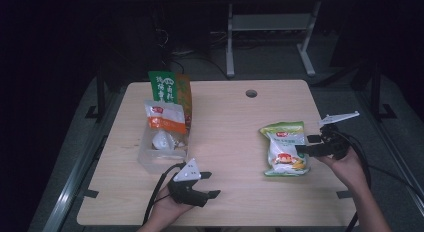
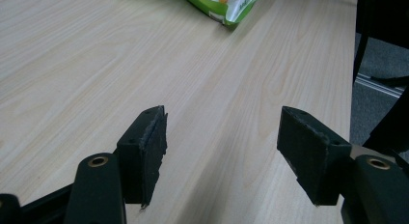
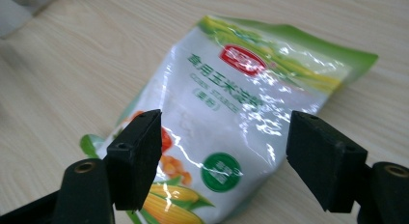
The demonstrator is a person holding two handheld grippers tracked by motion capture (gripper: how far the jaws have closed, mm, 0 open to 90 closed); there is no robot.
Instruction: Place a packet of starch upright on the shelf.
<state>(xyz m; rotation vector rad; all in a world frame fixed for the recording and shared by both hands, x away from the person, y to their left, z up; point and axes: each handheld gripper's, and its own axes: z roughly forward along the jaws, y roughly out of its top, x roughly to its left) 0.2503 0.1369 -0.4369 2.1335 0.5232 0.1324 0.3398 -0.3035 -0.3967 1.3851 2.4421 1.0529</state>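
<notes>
Black foam-padded right gripper [image 3: 224,161] is hovering with jaws wide and empty over the glossy green-and-white corn starch bag [image 3: 231,113] lying flat on the pale woodgrain table [image 1: 225,127]; left gripper [image 2: 222,151] is gaping empty too

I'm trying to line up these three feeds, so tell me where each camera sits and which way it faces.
High view: fixed above the person's side, looking forward and down on the table; both forearms enter from the bottom, holding the left gripper and right gripper.
Left gripper view: rides that gripper, looking along its open jaws across bare tabletop.
Right gripper view: looks along its open jaws at the corn starch bag.
Shared: the bag's corner shows in the left gripper view too.
</notes>
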